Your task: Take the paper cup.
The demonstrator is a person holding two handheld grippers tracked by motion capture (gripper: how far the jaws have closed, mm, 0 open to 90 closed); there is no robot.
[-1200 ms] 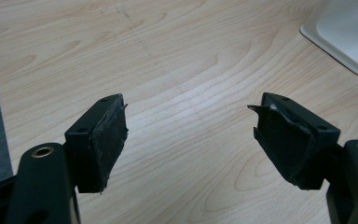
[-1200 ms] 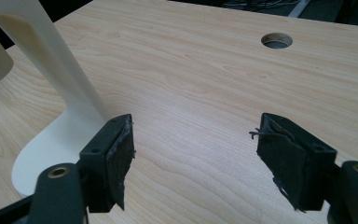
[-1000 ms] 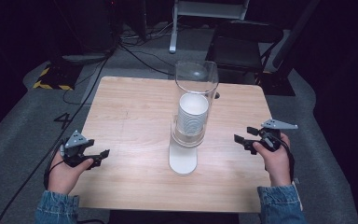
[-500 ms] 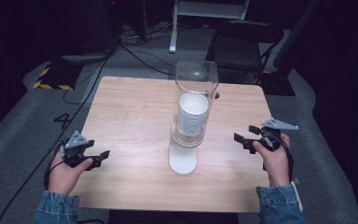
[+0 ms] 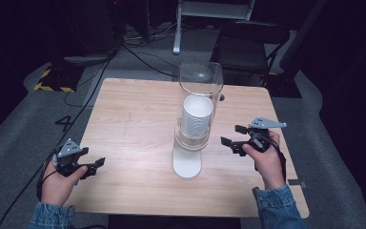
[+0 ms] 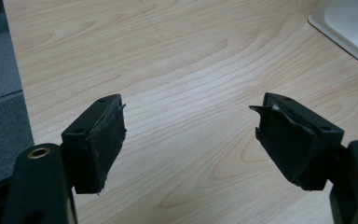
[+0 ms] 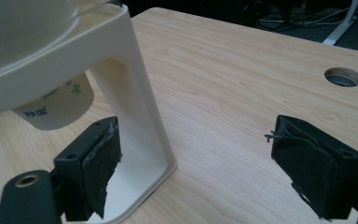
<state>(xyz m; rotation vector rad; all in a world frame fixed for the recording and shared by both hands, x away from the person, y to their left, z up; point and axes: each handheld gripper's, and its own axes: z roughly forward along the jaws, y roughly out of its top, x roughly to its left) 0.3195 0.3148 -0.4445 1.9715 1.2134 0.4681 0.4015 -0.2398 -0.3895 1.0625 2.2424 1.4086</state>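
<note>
— Where is the cup dispenser (image 5: 193, 138) standing?
— It is sitting mid-counter (image 5: 133, 119), its stack of paper cups (image 5: 196, 117) showing inside the clear tube.
— And the grippers?
— The right gripper (image 5: 233, 136) is hovering just beside the dispenser, jaws gaping wide. The left gripper (image 5: 93, 167) is hanging well apart near the counter's edge, jaws also spread, empty.

We see the cup dispenser (image 5: 193, 138) standing mid-table (image 5: 133, 124), a stack of cups (image 5: 196, 121) inside its tube. Our left gripper (image 5: 95, 165) sits near the front-left corner, well apart; our right gripper (image 5: 232, 136) is just right of the dispenser.
</note>
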